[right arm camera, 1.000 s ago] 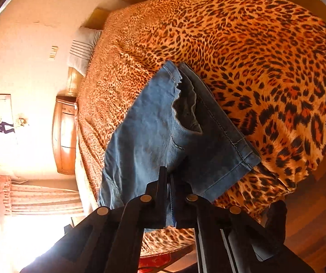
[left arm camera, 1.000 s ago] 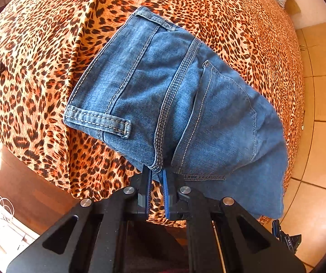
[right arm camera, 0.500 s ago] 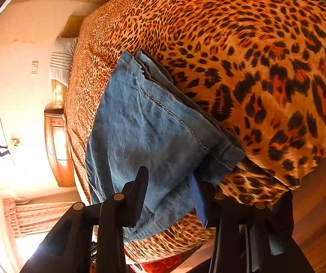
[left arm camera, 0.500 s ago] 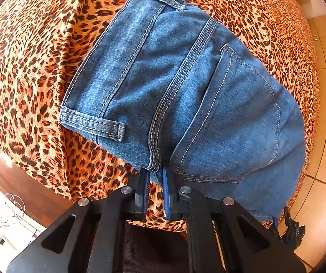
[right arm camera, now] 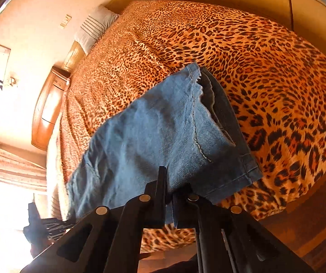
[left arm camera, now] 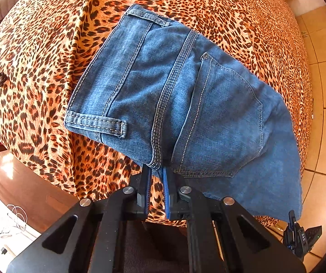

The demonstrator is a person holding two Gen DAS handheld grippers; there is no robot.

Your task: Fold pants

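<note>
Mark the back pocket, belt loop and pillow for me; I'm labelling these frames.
back pocket (left arm camera: pixel 226 122), left wrist view, middle of the stitched panel.
belt loop (left arm camera: pixel 99 122), left wrist view, middle of the strap at the waistband.
pillow (right arm camera: pixel 94 28), right wrist view, striped face.

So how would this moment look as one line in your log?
step: folding | left gripper: shut on jeans | right gripper: shut on jeans | surface: bedspread

Both views are bright and warm, with strong fisheye bending and dark vignetted corners. In the right wrist view, daylight glares in from the lower left and washes out the pale wall (right arm camera: pixel 26 29) and the striped curtain (right arm camera: pixel 8 159); this frame is slightly soft with motion blur. The left wrist view is sharp, and the folded blue denim pants (left arm camera: pixel 185 104) cast a soft shadow on the leopard-print bedspread (left arm camera: pixel 37 68).
</note>
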